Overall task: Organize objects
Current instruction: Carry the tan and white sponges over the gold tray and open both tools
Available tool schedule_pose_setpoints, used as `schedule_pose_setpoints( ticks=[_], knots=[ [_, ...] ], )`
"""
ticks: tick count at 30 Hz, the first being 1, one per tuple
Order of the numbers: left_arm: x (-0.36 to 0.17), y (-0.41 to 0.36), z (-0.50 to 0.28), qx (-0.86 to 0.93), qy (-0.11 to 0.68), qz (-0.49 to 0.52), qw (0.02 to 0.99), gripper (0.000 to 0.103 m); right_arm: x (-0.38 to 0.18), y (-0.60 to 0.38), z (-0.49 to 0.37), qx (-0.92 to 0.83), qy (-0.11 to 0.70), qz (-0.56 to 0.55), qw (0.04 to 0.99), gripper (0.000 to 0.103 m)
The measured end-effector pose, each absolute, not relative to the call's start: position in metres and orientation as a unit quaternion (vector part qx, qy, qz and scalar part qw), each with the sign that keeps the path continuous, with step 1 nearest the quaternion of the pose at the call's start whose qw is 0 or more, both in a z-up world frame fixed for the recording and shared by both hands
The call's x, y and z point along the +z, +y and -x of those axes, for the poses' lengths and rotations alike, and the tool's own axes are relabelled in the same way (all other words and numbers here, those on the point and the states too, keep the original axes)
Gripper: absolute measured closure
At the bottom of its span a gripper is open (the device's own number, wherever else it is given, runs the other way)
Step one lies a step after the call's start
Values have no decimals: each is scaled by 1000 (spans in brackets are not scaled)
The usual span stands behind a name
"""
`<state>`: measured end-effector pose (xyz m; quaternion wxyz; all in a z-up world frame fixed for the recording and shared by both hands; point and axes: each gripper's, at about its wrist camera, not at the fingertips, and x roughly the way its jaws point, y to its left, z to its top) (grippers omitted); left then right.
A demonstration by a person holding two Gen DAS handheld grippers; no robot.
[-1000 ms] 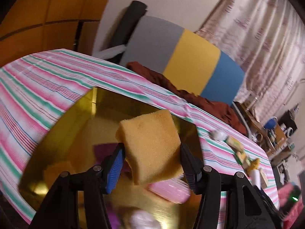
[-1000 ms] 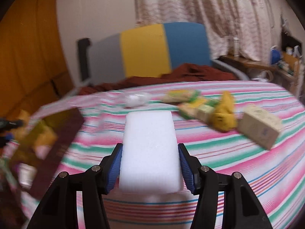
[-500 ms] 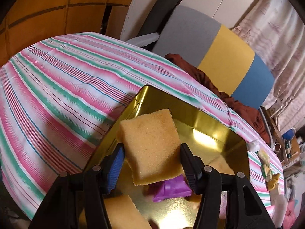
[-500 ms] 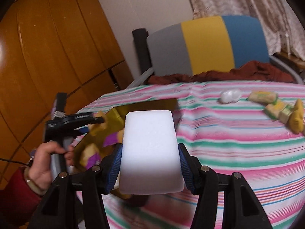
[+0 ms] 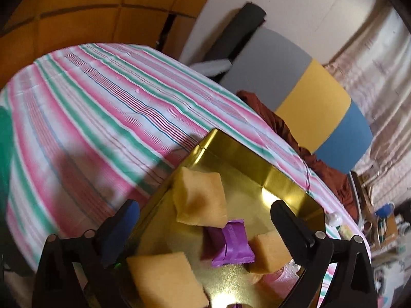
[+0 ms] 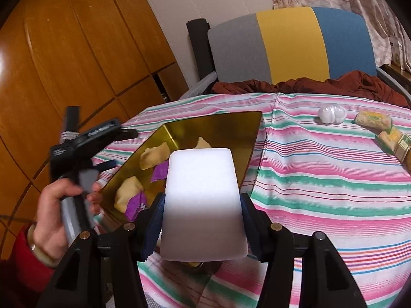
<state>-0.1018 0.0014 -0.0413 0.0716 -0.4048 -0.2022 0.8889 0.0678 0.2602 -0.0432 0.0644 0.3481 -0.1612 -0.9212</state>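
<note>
The left gripper (image 5: 205, 220) has just been opening and its jaws stand wide, touching nothing; a yellow sponge (image 5: 200, 200) sits between and beyond them, inside the gold tray (image 5: 257, 165), against the tray's far-left wall. A purple packet (image 5: 231, 243) and two more sponges lie nearer in the tray. The right gripper (image 6: 201, 220) clamps a white block (image 6: 203, 205) over the tray's near edge. The tray rests on the striped cloth (image 6: 321, 179), toward its left edge.
</note>
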Motion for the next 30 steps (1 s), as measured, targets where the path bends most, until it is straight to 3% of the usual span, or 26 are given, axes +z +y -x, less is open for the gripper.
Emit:
schedule_pose_setpoints(
  ticks=[21,26,30],
  knots=[
    [-42,-12,51,888,-213,399,76,0,-57,264,95,-908,-110,-403,-13,44],
    [-44,-10,49,887,-214,402,78,0,-55,274,88,-911,-128,-392,-20,30],
    [-43,-4,46,886,-211,403,87,0,-46,281,72,-914,-150,-376,-16,30]
  ],
)
